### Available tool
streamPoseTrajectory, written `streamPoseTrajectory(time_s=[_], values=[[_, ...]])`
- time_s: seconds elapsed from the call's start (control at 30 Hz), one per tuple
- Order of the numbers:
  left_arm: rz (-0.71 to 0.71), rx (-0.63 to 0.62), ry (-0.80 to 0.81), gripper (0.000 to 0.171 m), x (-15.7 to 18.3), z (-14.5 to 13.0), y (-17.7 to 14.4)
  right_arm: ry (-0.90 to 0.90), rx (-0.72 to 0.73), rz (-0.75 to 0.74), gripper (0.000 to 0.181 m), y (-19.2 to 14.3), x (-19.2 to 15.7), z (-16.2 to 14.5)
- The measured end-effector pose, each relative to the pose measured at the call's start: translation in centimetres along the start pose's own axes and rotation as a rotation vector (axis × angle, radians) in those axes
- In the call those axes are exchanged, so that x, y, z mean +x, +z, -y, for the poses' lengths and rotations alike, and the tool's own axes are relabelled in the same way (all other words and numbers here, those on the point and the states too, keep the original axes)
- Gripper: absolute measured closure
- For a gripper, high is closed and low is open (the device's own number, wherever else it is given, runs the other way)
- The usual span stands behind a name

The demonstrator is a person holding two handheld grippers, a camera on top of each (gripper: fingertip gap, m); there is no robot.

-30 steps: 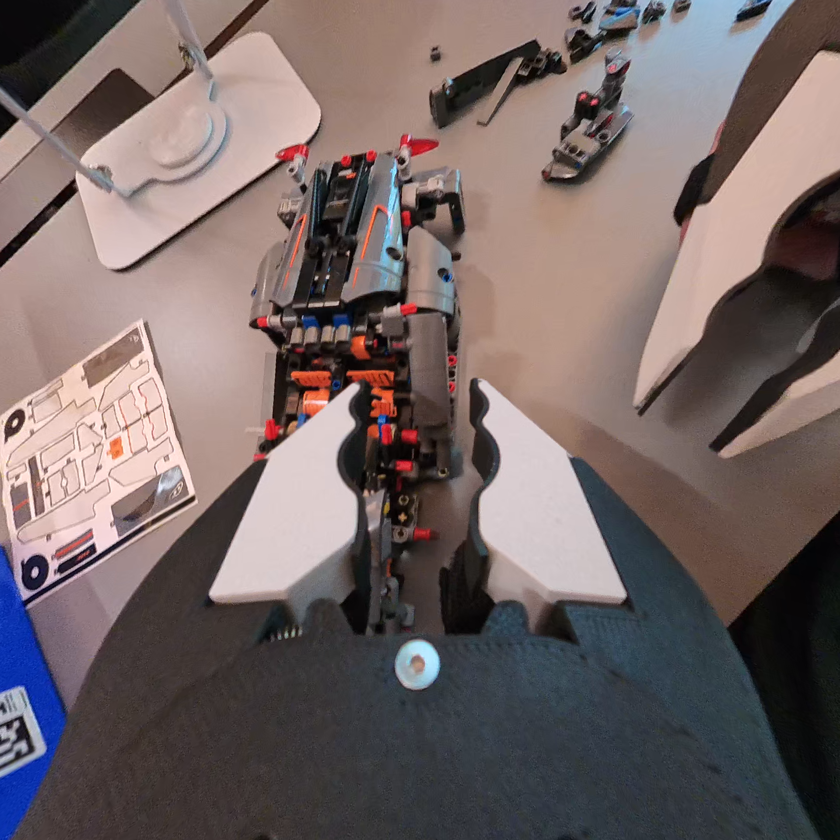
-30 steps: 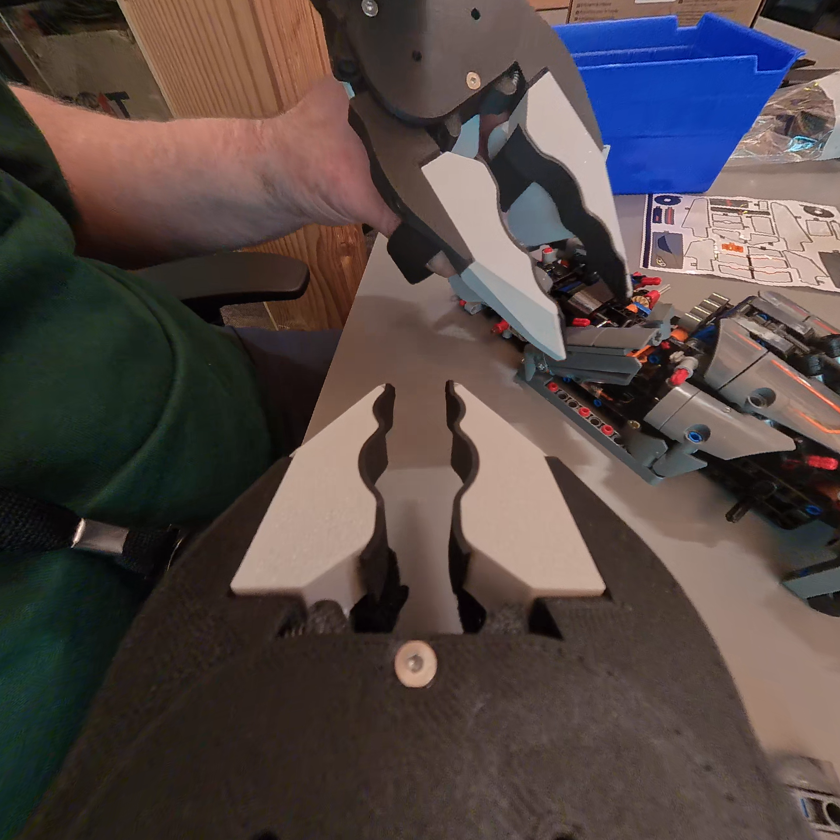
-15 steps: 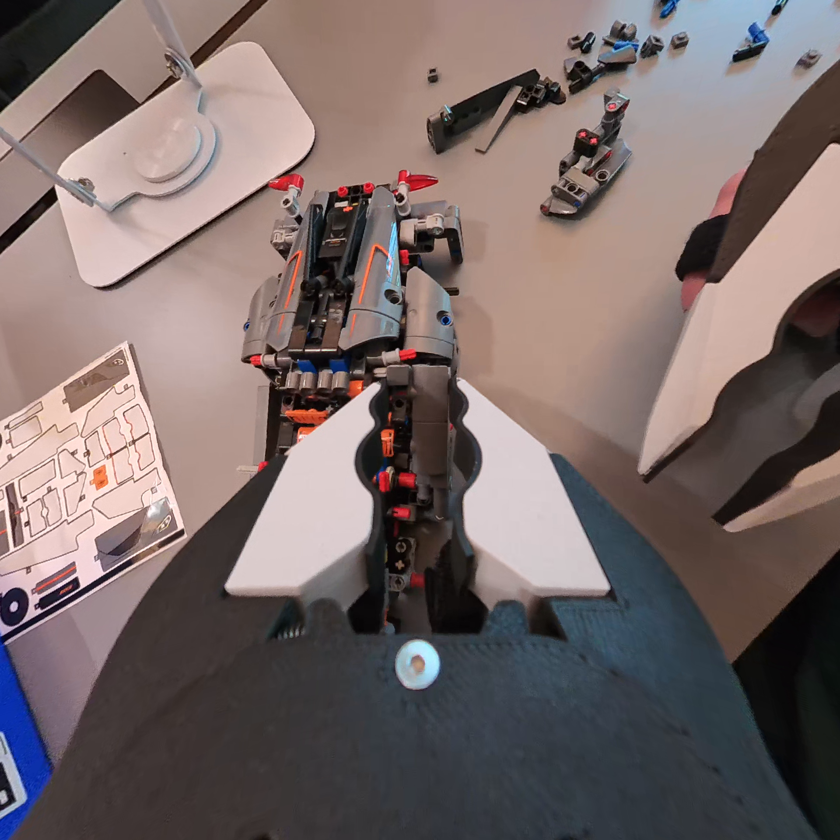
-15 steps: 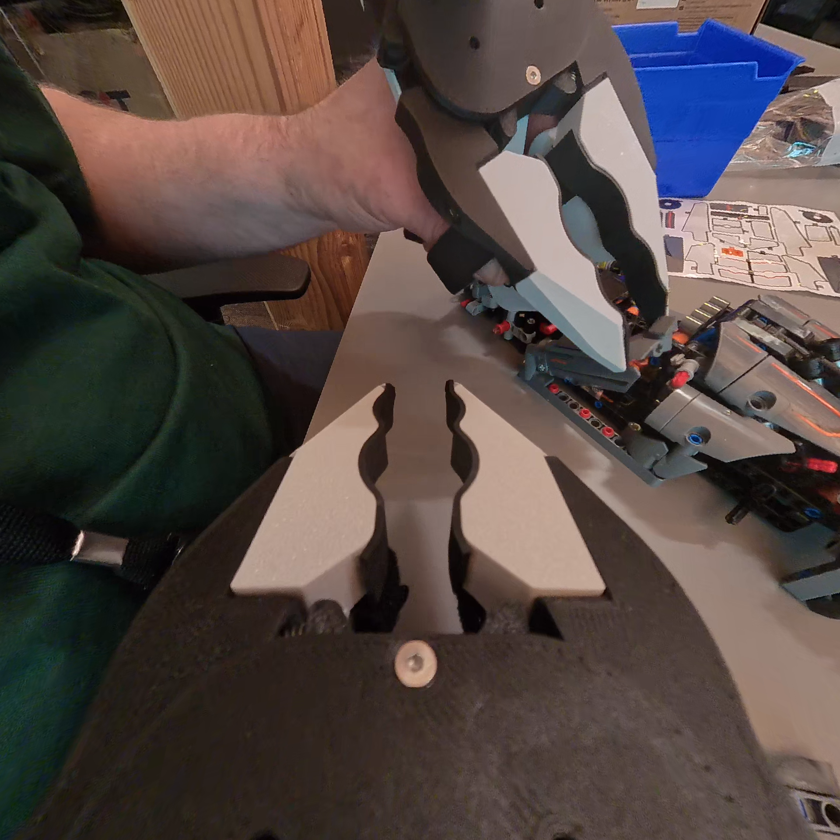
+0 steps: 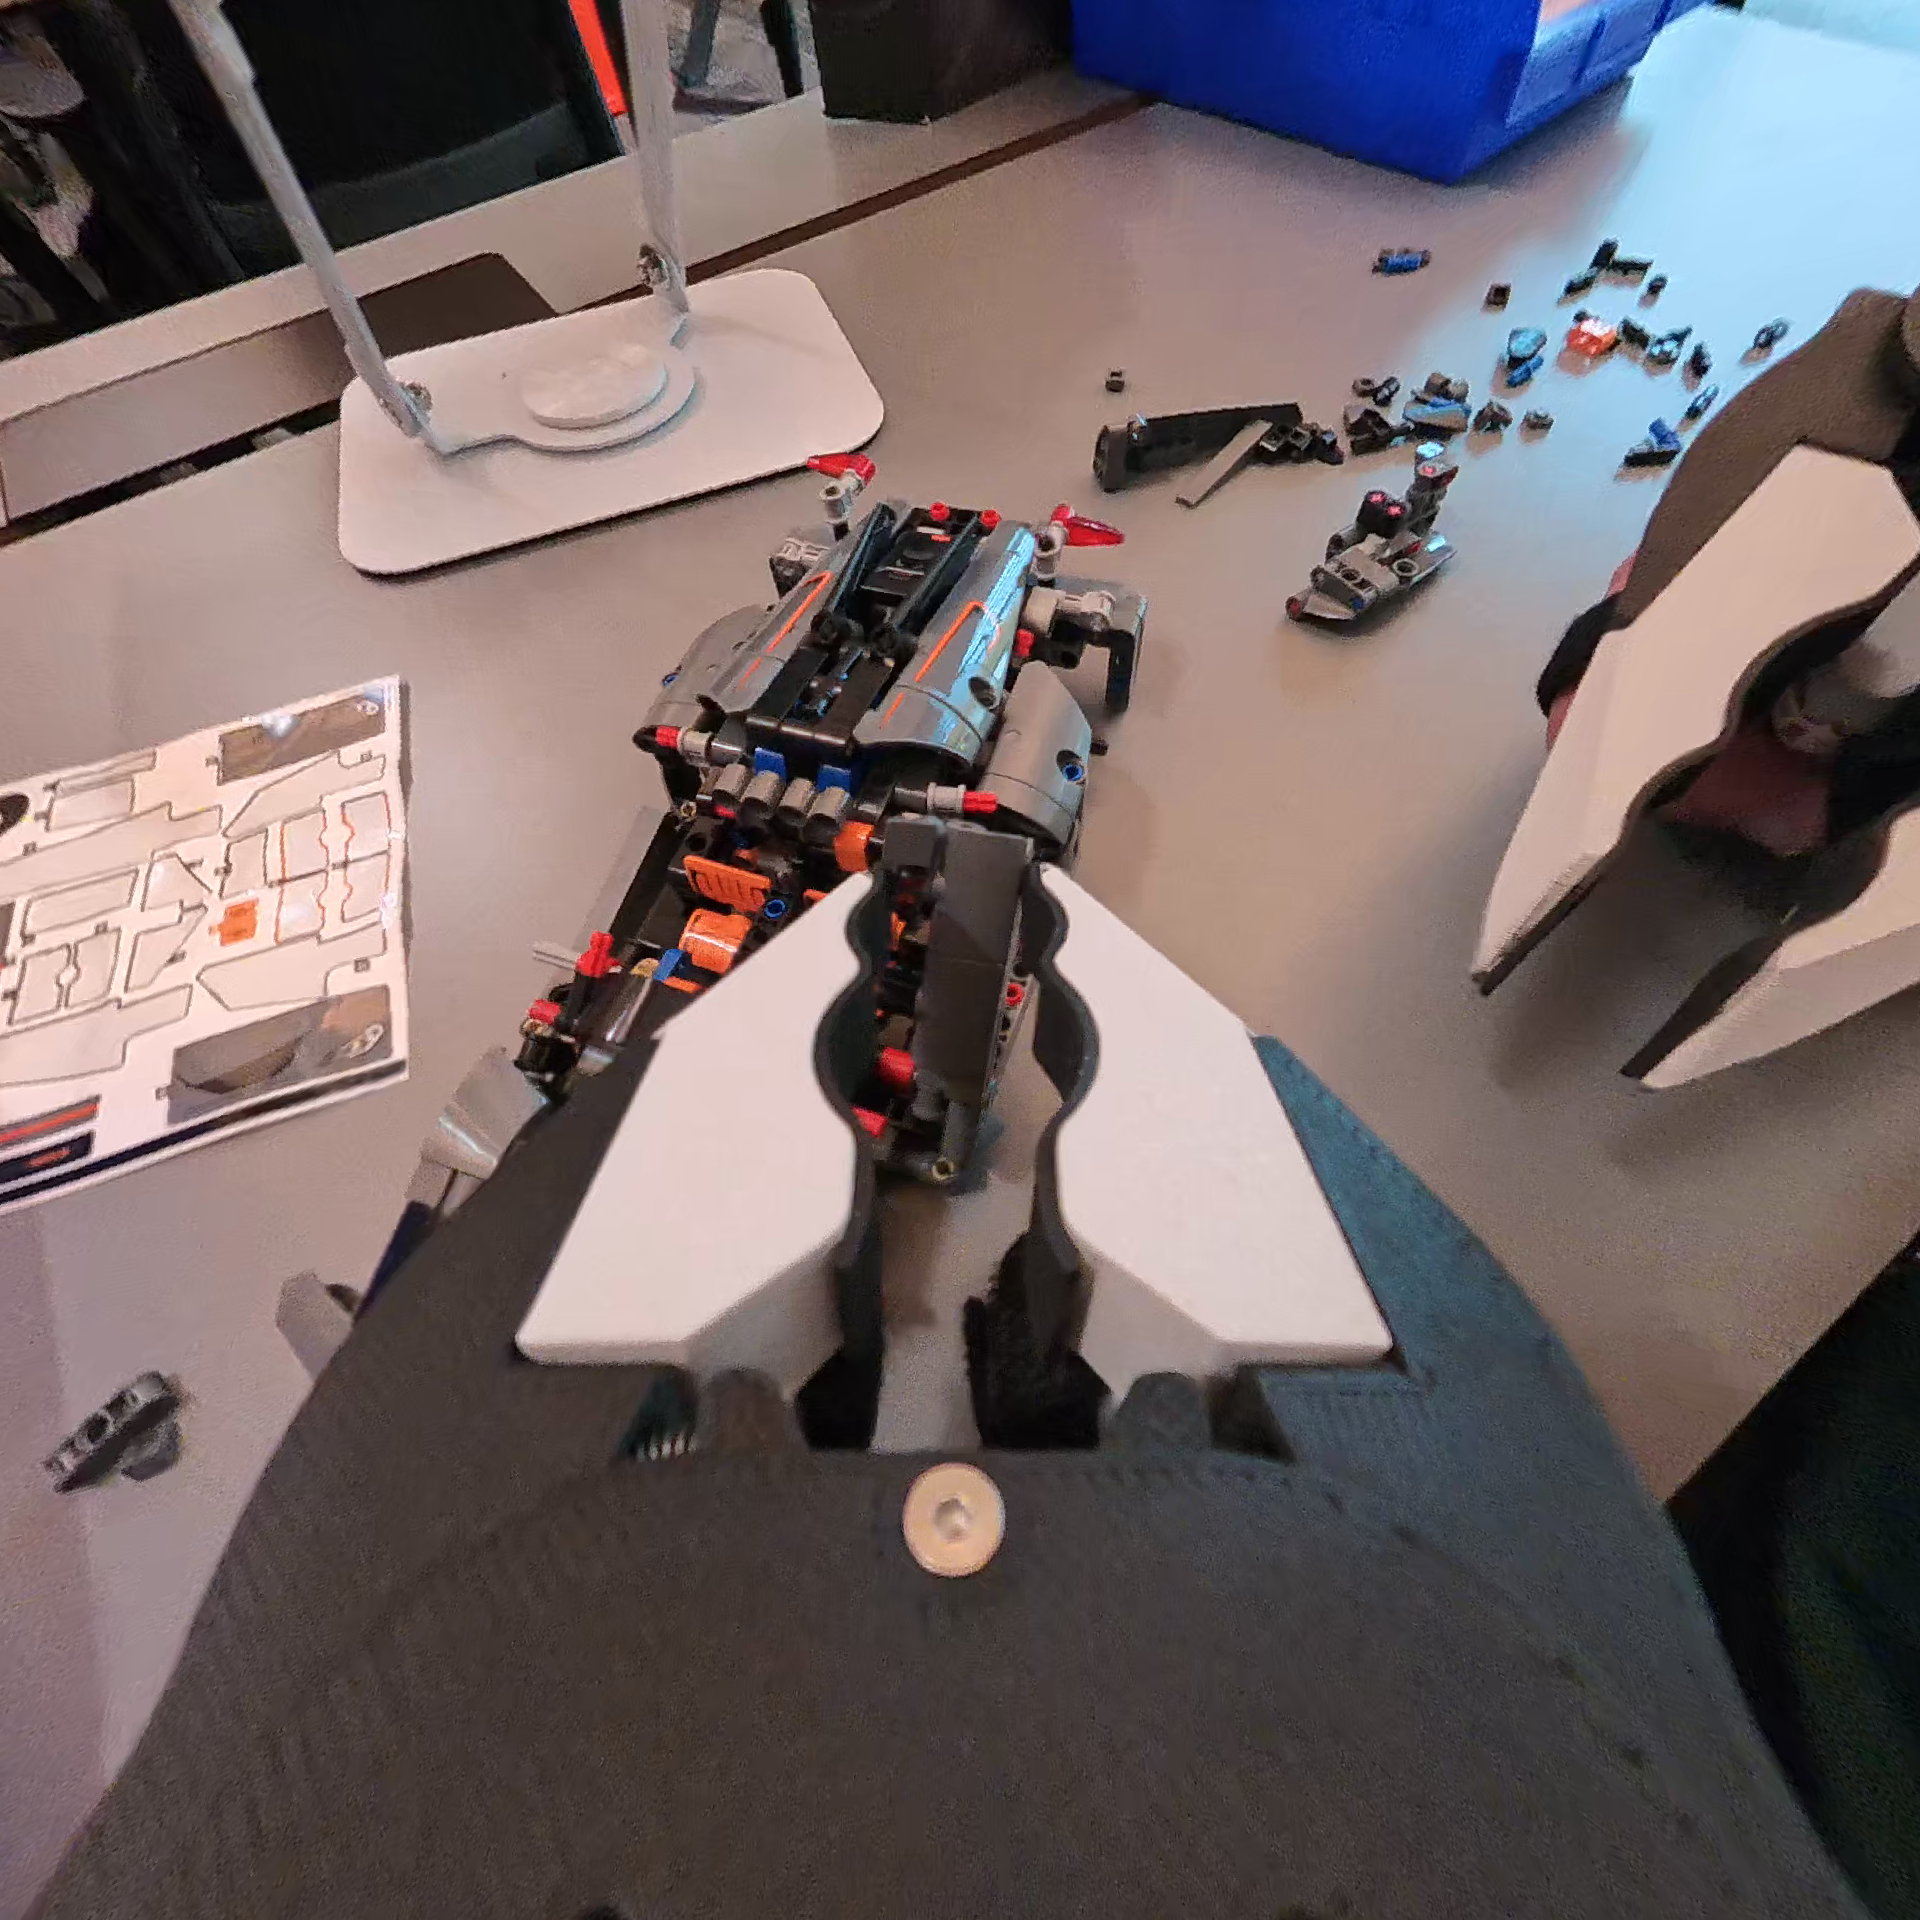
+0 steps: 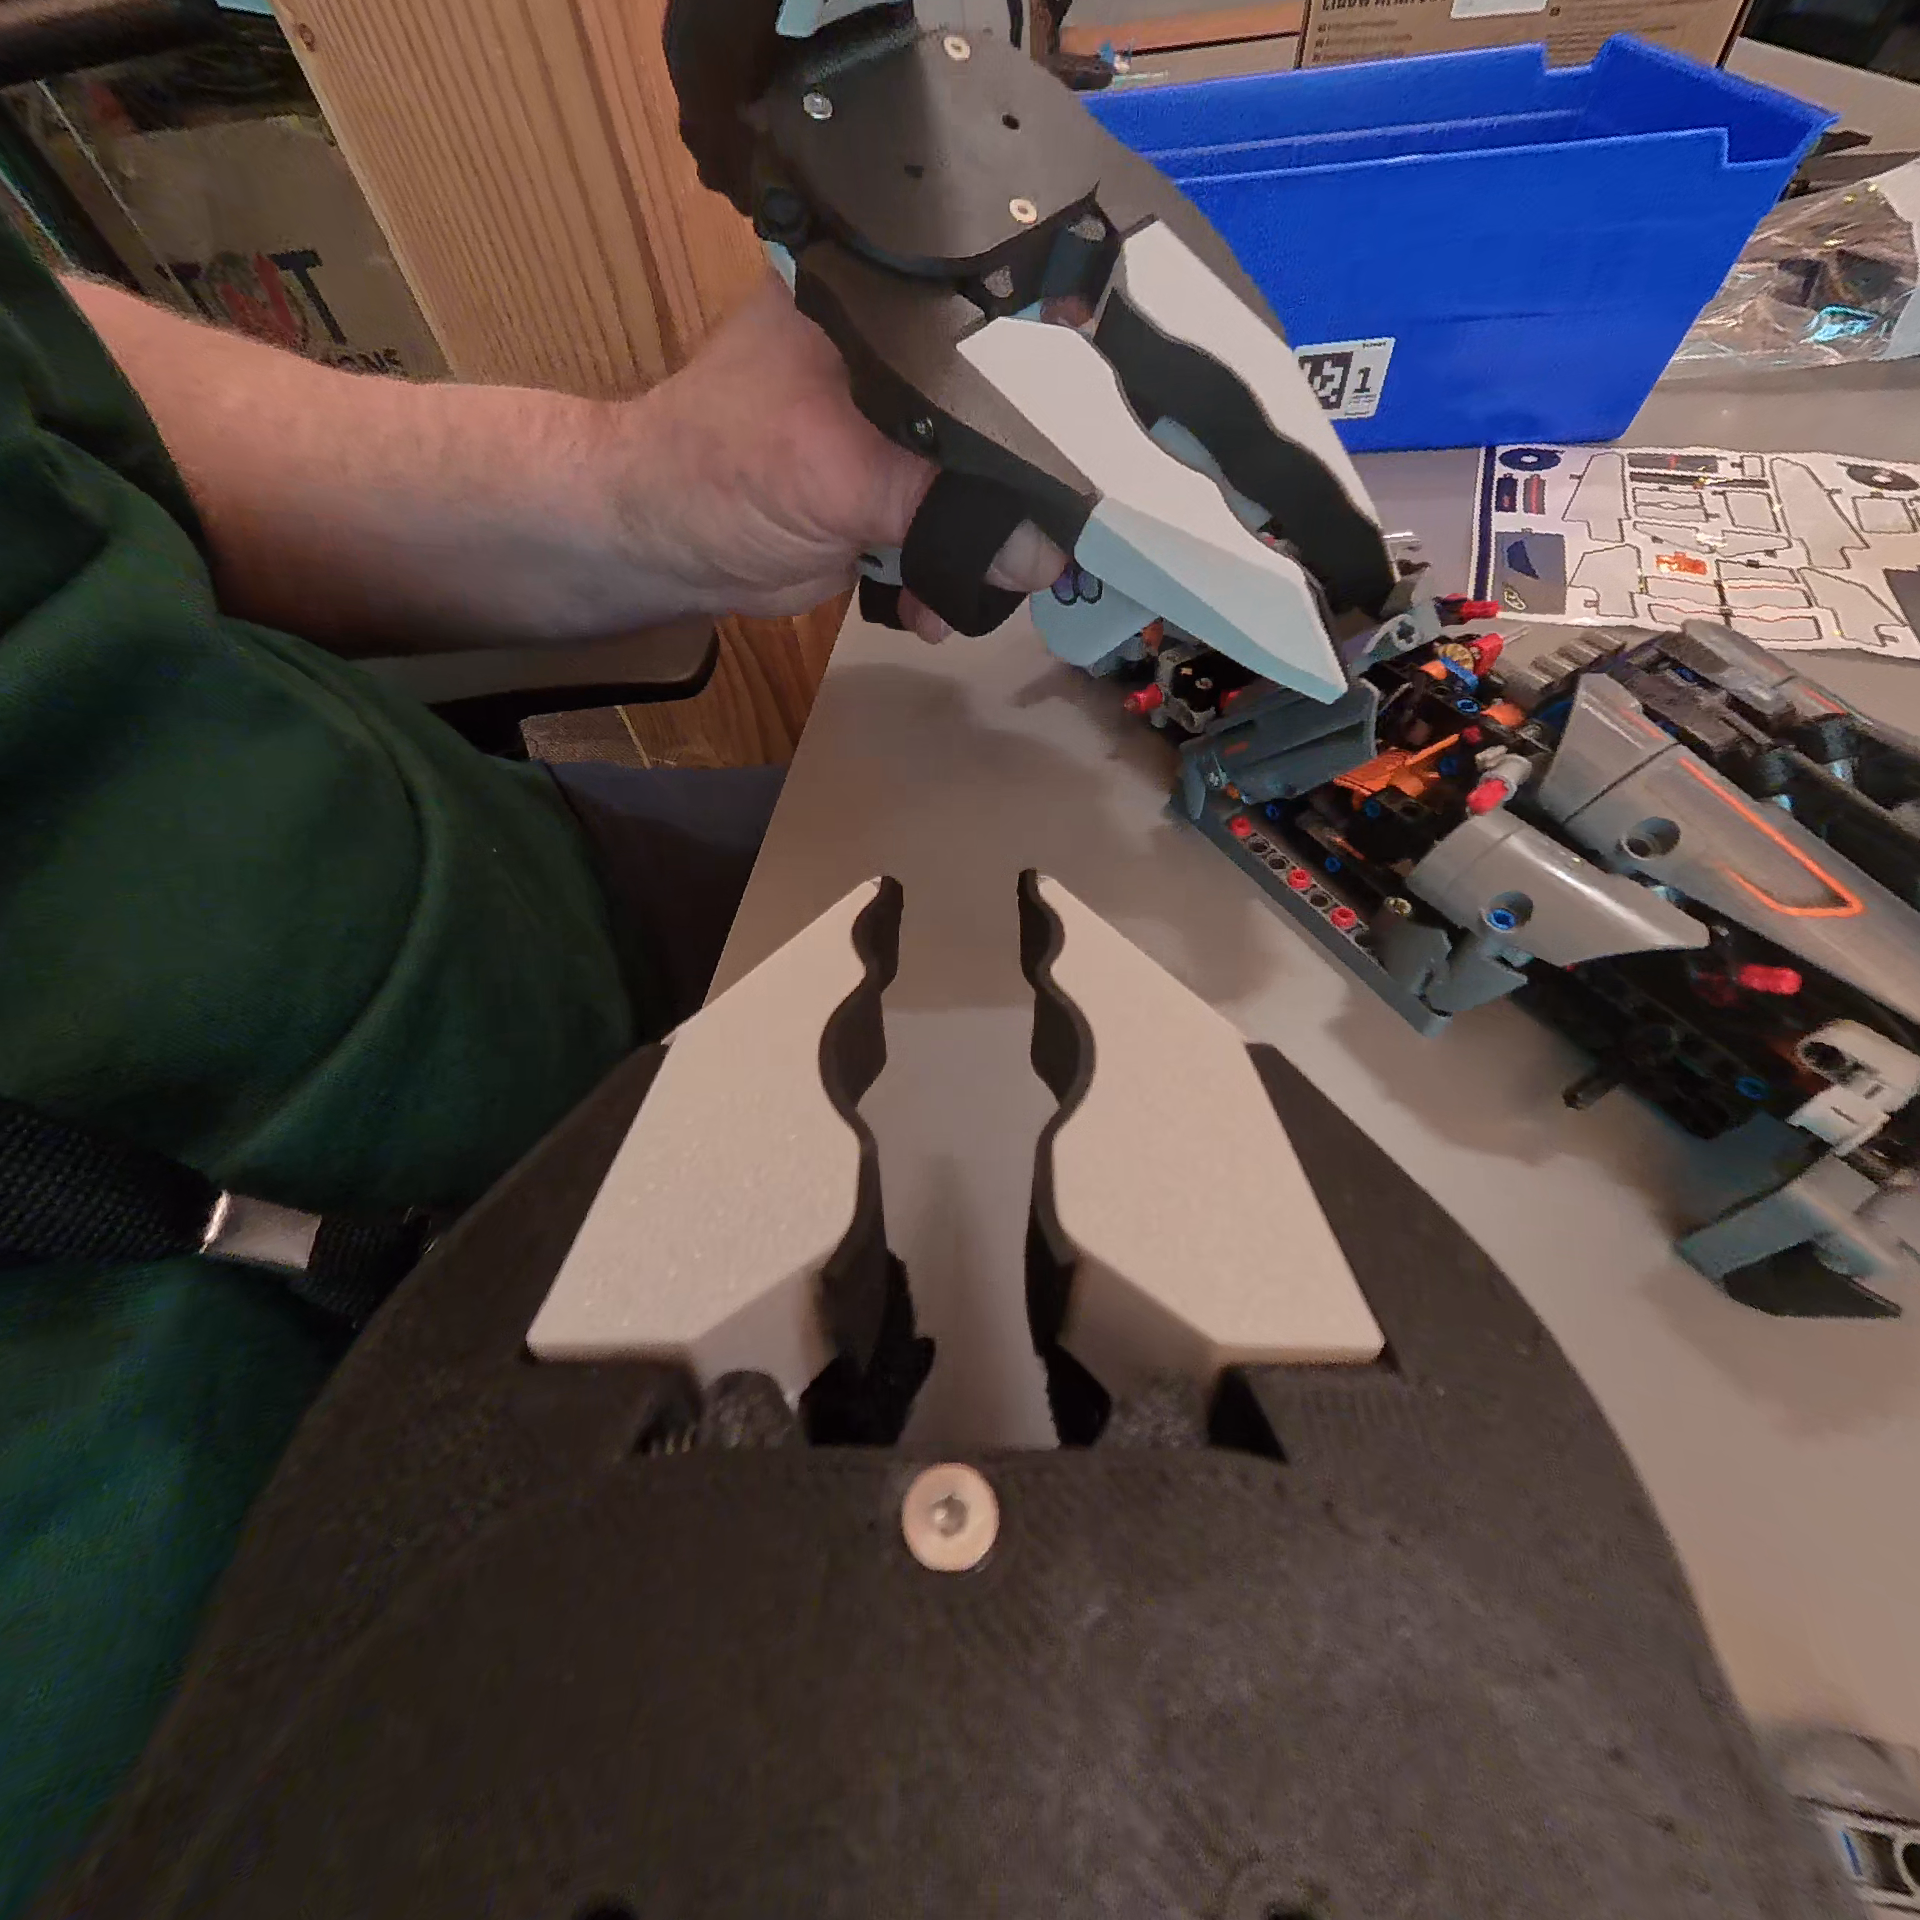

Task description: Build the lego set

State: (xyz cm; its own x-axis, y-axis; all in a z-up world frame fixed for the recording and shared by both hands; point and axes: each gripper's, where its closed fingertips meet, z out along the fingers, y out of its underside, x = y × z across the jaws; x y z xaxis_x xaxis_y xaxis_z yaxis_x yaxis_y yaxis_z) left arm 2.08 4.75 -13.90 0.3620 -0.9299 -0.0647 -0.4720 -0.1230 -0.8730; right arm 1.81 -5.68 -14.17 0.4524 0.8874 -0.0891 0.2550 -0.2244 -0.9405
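Note:
The partly built grey, black and orange lego car (image 5: 883,665) lies on the grey table; it also shows in the right wrist view (image 6: 1610,852). My left gripper (image 5: 954,883) is over the car's near end, its jaws closed on an upright dark grey panel (image 5: 971,935) of the car. In the right wrist view the left gripper (image 6: 1351,665) points down onto that panel (image 6: 1288,732), held by a person's hand (image 6: 748,499). My right gripper (image 6: 956,883) is slightly open and empty above the table edge, to the car's right (image 5: 1714,831).
A sticker sheet (image 5: 197,914) lies left of the car. A white stand base (image 5: 603,416) is behind it. Loose small parts (image 5: 1507,384), a black long piece (image 5: 1195,442) and a small subassembly (image 5: 1366,566) lie far right. A blue bin (image 6: 1507,260) stands at the back.
My left gripper's jaws have narrowed from wide open onto the dark grey panel, and it has tilted up and moved forward over the car. The right gripper has stayed put.

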Motion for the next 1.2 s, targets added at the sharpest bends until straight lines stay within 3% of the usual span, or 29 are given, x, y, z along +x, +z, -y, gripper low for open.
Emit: streamPoseTrajectory(time_s=[0.23, 0.3, 0.37, 0.57, 0.77, 0.9, 0.97, 1.2], values=[[-0.039, 0.028, -0.090, 0.148, 0.0, -0.4, -0.3, 0.001, -0.002, 0.003, 0.160, 0.0, 0.0, 0.0], [-0.008, 0.018, -0.054, 0.149, -0.1, -0.4, -0.3, 0.001, -0.003, 0.003, 0.160, 0.0, 0.0, 0.0], [0.041, 0.008, 0.005, 0.134, -0.2, -0.2, -0.4, 0.000, -0.004, 0.004, 0.160, 0.0, -0.1, -0.1], [0.188, -0.050, 0.167, 0.122, 0.3, -0.5, -0.1, -0.010, -0.014, 0.003, 0.160, 0.1, -0.2, -0.2], [0.349, -0.164, 0.325, 0.130, -0.9, -1.6, 1.0, -0.027, -0.027, 0.000, 0.160, 0.3, -0.3, -0.4], [0.356, -0.178, 0.351, 0.140, -0.9, -1.9, 1.3, -0.035, -0.031, -0.001, 0.160, 0.3, -0.4, -0.4], [0.358, -0.176, 0.352, 0.150, -0.9, -1.8, 1.1, -0.038, -0.035, -0.001, 0.160, 0.4, -0.4, -0.5], [0.374, -0.149, 0.256, 0.149, -2.7, -2.1, 0.1, -0.046, -0.046, 0.000, 0.160, 0.5, -0.5, -0.6]])
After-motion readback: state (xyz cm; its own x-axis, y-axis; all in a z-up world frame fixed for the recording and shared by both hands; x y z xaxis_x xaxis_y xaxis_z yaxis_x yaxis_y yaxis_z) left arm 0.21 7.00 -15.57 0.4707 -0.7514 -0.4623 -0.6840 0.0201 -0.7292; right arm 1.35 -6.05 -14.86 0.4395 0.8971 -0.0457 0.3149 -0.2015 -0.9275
